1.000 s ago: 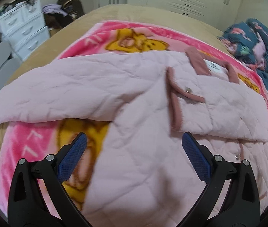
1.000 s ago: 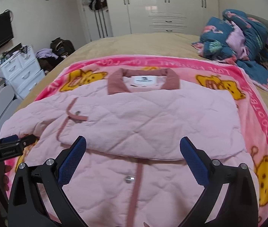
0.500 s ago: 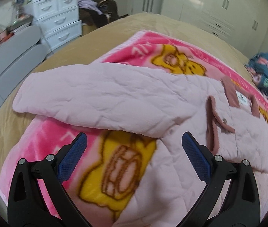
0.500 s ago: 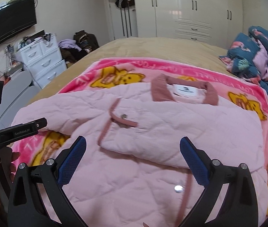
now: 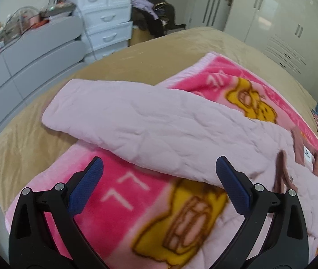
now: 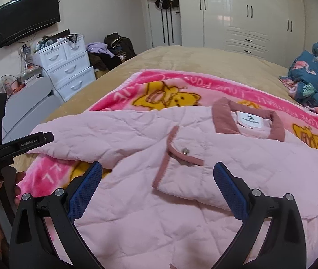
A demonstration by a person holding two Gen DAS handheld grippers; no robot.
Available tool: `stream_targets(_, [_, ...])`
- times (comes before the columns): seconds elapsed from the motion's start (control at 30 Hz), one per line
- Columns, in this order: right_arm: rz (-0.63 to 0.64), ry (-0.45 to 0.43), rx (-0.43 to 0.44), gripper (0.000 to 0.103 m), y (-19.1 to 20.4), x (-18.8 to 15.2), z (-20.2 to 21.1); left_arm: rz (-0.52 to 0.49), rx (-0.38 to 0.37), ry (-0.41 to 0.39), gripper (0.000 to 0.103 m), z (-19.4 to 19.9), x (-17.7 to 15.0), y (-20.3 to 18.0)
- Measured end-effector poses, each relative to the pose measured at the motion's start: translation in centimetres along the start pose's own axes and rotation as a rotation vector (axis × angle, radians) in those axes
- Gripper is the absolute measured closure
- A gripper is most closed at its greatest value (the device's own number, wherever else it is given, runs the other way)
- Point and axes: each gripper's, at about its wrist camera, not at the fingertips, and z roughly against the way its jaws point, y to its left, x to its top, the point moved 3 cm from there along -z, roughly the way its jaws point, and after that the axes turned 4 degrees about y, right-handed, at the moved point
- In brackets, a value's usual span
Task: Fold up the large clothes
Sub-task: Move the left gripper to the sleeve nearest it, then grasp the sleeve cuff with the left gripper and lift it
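Ahead of the right gripper's [image 6: 157, 176] wide-open, empty jaws lies the pink quilted jacket [image 6: 203, 157], spread front-up on a pink cartoon blanket [image 6: 181, 85] over the bed [image 6: 192, 56]. One sleeve looks already folded across the chest, its trimmed cuff [image 6: 181, 154] resting just beyond the jaws, so the fold seems about a third done. Beyond the left gripper's [image 5: 159, 179] jaws, likewise spread apart and holding nothing, the other sleeve [image 5: 147, 123] lies stretched out sideways, its end past the blanket edge on the bedsheet. That sleeve probably needs bringing in next, then the body folding up towards the collar [image 6: 248, 121]. As for containers, a white drawer unit [image 6: 69, 69] stands far off past the jaws, drawers shut, contents unseen.
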Motion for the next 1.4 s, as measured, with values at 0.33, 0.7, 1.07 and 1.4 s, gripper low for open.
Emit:
stream_targets(0.33, [0.027, 0.024, 0.077, 0.004, 3.6, 0.6, -1.9, 0.176, 0.008, 0.042, 0.009, -1.8, 1.2, 5.4])
stream_targets(0.7, [0.118, 0.078, 0.154, 0.004, 8.7, 1.2, -5.3, 0.312, 0.002, 0.096, 0.009, -4.0, 1.4, 9.2])
stream_targets(1.07, [0.136, 0.127, 0.190, 0.004, 10.4, 1.0, -8.0, 0.474, -0.051, 0.166, 0.009, -7.9, 1.5, 12.2])
stream_targets(1.4, [0.102, 0.140, 0.202, 0.004, 8.8, 0.6, -9.1, 0.545, -0.068, 0.117, 0.009, -9.4, 2.3, 13.3])
